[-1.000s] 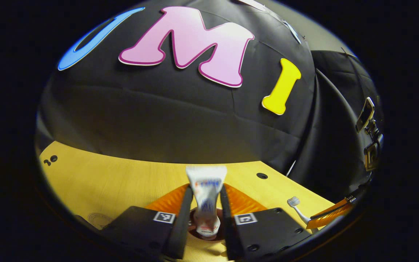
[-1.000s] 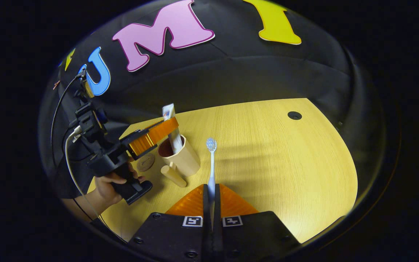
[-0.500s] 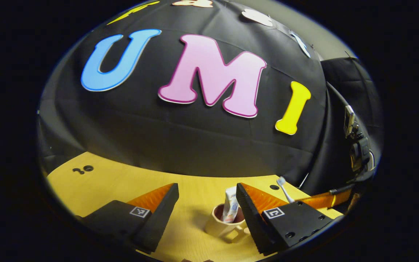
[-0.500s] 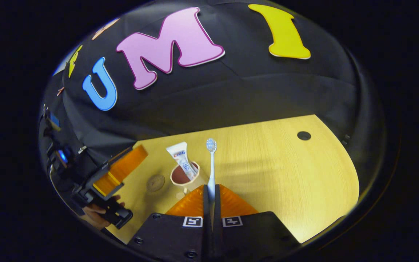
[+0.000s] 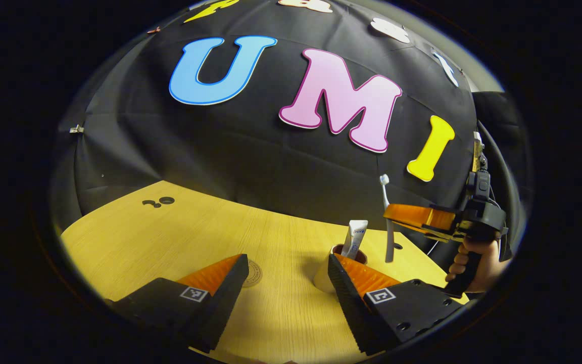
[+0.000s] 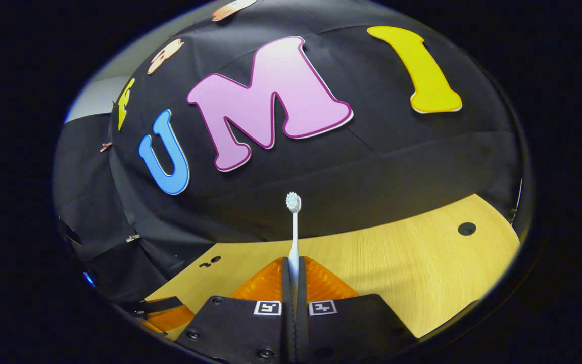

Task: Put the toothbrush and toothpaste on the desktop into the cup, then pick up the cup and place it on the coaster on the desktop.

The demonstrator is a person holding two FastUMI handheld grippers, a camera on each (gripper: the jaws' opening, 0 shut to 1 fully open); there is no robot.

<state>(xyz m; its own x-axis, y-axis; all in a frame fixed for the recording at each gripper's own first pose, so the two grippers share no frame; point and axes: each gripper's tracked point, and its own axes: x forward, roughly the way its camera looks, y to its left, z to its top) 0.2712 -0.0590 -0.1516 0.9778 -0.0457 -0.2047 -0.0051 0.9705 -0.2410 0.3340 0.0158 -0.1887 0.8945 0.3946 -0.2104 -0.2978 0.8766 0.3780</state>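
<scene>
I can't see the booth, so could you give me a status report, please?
Left tongs open. Right tongs shut on toothbrush, upright. Toothpaste in cup; coaster bare.

You won't find any wording you can read here. The white toothpaste tube (image 5: 354,237) standing in the beige cup (image 5: 323,275), right of centre in the left gripper view, carries blue print too small to make out. The round coaster (image 5: 253,273) on the wooden table (image 5: 180,232) has a faint ring mark, unreadable. Small black-and-white square code tags sit on each claw, low in both views; they carry patterns, not letters.
</scene>
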